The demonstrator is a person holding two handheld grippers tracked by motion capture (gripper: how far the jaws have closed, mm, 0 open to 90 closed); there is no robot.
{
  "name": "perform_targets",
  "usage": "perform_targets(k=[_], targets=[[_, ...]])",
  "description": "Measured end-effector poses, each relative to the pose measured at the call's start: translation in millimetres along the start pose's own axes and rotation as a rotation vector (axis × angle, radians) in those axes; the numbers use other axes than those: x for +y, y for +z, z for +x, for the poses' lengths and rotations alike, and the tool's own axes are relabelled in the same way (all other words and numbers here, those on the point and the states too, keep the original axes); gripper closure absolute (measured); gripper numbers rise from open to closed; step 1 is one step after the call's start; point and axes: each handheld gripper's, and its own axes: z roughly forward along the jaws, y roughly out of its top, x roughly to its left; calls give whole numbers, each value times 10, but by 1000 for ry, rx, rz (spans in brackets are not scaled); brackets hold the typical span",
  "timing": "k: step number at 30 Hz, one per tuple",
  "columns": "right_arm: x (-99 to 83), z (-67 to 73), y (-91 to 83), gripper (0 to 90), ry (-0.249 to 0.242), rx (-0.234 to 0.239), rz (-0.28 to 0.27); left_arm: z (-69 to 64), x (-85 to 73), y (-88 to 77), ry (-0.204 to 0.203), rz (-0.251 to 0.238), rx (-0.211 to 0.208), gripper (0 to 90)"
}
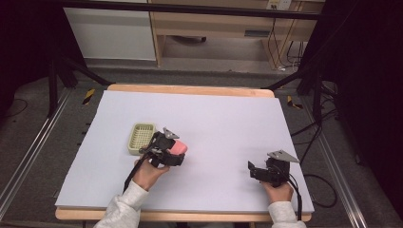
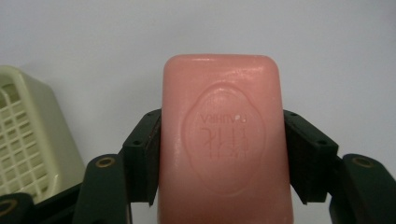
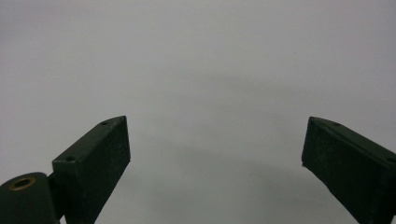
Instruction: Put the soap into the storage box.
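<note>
Starting at the left of the table [image 1: 223, 114], I see the pale green slatted soap dish [image 1: 141, 138] sitting empty on the lavender sheet. Just to its right, my left gripper [image 1: 172, 153] is pinching the pink bar of soap [image 2: 223, 140] across its long sides, both pads pressed flat against it; in the left gripper view the embossed oval stamp reads upside down (so the bar points away from the hand), and the dish shows beside the left jaw. I judge the pickup as done: the bar looks lifted clear of the sheet and sits close to the dish but not over it. What is left, as I read it, is to carry the soap across to the dish, lower it onto the slats and let go. Well apart on the right side, my right gripper [image 1: 260, 172] rests low near the table's front edge with its jaws spread wide and nothing between them, only bare sheet ahead of it in the right gripper view.
</note>
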Motion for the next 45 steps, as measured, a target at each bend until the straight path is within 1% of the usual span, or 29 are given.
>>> perform_targets(k=[2, 6, 7, 9, 17, 22, 28, 33, 39, 45], targets=[[-1, 0, 1, 82, 0, -1, -3, 47, -26, -28, -11, -9, 5, 370], [-1, 0, 1, 82, 5, -1, -1, 149, -77, -81, -31, -11, 8, 370], [-2, 0, 2, 82, 3, -2, -2, 187, -88, -99, -31, -1, 15, 370], [-1, 0, 2, 82, 2, -2, 0, 224, -105, -116, -42, -10, 20, 370], [-4, 0, 5, 82, -4, 1, -1, 415, -131, -186, -76, -21, 39, 370], [-3, 0, 2, 82, 1, 3, -1, 489, -133, -199, -92, -26, 54, 370], [-3, 0, 1, 82, -1, 4, -3, 583, -140, -183, -110, -19, 75, 370], [-2, 1, 2, 82, -1, 5, -2, 666, -139, -196, -136, -26, 86, 370], [-2, 5, 2, 82, 1, 6, -1, 796, -130, -228, -155, -30, 105, 370], [-1, 3, 7, 82, -2, 7, 1, 916, -138, -227, -186, -31, 130, 370]])
